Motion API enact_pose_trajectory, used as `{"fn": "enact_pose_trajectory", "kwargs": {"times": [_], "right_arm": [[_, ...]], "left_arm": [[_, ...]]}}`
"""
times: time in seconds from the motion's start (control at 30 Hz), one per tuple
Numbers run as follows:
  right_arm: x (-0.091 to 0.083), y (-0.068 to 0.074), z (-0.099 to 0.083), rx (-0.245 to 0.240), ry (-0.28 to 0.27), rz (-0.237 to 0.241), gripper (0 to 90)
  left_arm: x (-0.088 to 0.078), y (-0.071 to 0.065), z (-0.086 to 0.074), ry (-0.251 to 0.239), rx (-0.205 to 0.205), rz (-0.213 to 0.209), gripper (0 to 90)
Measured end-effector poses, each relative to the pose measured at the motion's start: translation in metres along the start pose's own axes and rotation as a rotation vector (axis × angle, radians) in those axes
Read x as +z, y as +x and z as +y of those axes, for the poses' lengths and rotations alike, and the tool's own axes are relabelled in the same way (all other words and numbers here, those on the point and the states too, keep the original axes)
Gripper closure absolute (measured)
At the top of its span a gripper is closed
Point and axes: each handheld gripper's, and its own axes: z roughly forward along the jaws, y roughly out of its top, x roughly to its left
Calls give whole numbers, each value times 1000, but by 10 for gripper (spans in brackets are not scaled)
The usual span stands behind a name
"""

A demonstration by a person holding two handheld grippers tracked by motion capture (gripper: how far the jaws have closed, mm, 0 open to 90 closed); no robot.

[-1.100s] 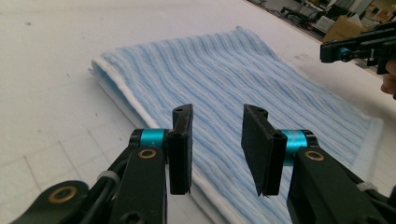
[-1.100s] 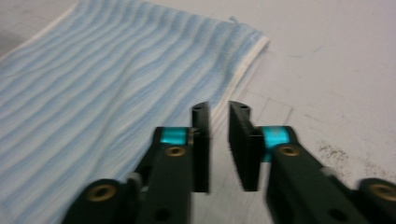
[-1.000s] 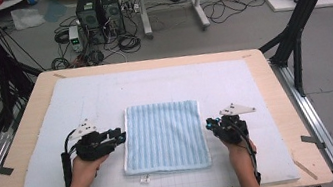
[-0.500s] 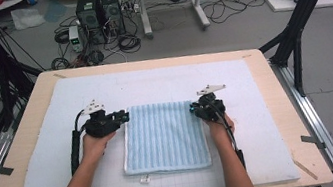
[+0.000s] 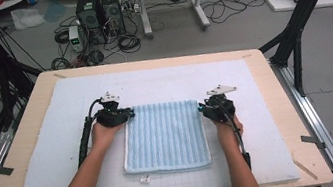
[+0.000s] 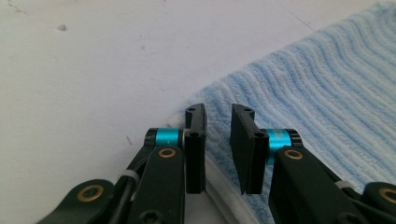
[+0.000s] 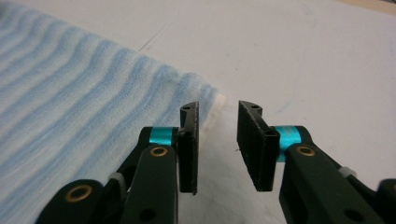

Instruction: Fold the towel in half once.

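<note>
A light blue striped towel (image 5: pixel 166 134) lies flat on the white mat (image 5: pixel 162 81). My left gripper (image 5: pixel 129 113) is at the towel's far left corner. In the left gripper view its jaws (image 6: pixel 218 109) stand a little apart over the towel's (image 6: pixel 317 93) white-hemmed edge; they have just been closing, and cloth lies under the gap. My right gripper (image 5: pixel 202 109) is at the far right corner. In the right gripper view its jaws (image 7: pixel 218 106) have just been opening and straddle the towel's (image 7: pixel 70 93) corner tip without pressing on it.
The mat covers most of the wooden table (image 5: pixel 290 119). A small white tag (image 5: pixel 144 179) sticks out at the towel's near edge. Computer boxes and cables (image 5: pixel 101 12) lie on the floor beyond the table, and black frame legs (image 5: pixel 297 37) stand at the right.
Both hands have moved away from the person along the towel's sides, from its middle to its far corners. The right gripper's jaws now stand wider apart.
</note>
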Motion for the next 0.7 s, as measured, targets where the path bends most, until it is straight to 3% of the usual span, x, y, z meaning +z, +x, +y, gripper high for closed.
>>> {"fn": "enact_pose_trajectory", "kwargs": {"times": [0.1,0.2,0.27,0.4,0.47,0.57,0.63,0.7], "right_arm": [[-20,-10,-7,42,-45,37,603],[-39,-18,-12,66,-72,55,492],[-49,-21,-13,75,-78,73,388],[-66,-24,-15,38,-114,50,189],[-74,-24,-17,36,-137,28,108],[-86,-24,-22,17,-198,61,108],[-93,-23,-26,-5,-219,67,108],[-96,-21,-30,-15,-230,58,108]], "left_arm": [[-5,2,1,-49,-34,-30,641],[-18,0,0,-174,-40,-56,517],[-26,1,0,-245,-59,-82,364],[-44,0,2,-325,-53,-134,161],[-55,0,0,-359,-18,-168,162],[-68,0,-4,-380,9,-204,162],[-74,0,-7,-380,32,-190,163],[-80,0,-12,-432,49,-160,162]]}}
